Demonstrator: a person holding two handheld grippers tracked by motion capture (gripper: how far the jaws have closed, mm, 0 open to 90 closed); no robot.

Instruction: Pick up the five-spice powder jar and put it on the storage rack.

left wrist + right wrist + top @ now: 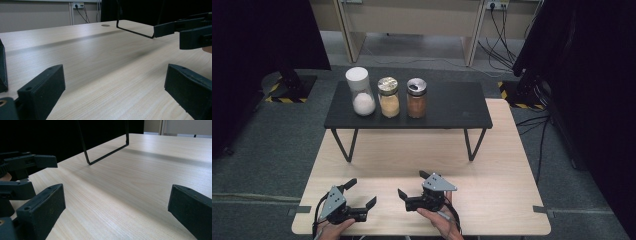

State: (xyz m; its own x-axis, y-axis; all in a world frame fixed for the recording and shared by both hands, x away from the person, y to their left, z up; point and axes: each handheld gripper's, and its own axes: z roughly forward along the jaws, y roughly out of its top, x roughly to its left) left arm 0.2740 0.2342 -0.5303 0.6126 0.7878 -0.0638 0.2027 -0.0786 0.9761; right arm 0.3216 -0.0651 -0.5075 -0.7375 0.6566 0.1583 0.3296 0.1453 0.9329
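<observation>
Nearest the person, at the front edge of the light wooden surface (492,200), the two claws rest low, side by side and apart. The left claw (360,192) is held in the person's left hand (332,229) with its jaws spread wide and nothing between them; in the left gripper view the black pads (42,90) stand far apart over bare wood grain. The right claw (416,184), carried in the right hand (439,220), is likewise released, jaws gaping and empty, tips turned toward the left claw. Each gripper view catches the other claw off to one side. Beyond them lies an open stretch of wood, then the thin black legs of a low black shelf (452,107) that stands across the far half of the surface. On the shelf's left part three jars stand upright in a row, close together: a white-lidded jar (360,91) with white grains at the left, a jar of yellowish powder (388,97) in the middle, and a jar of brownish powder (416,97) at the right, all well apart from both claws. Farther back, grey floor, desk legs and cables (504,35).
</observation>
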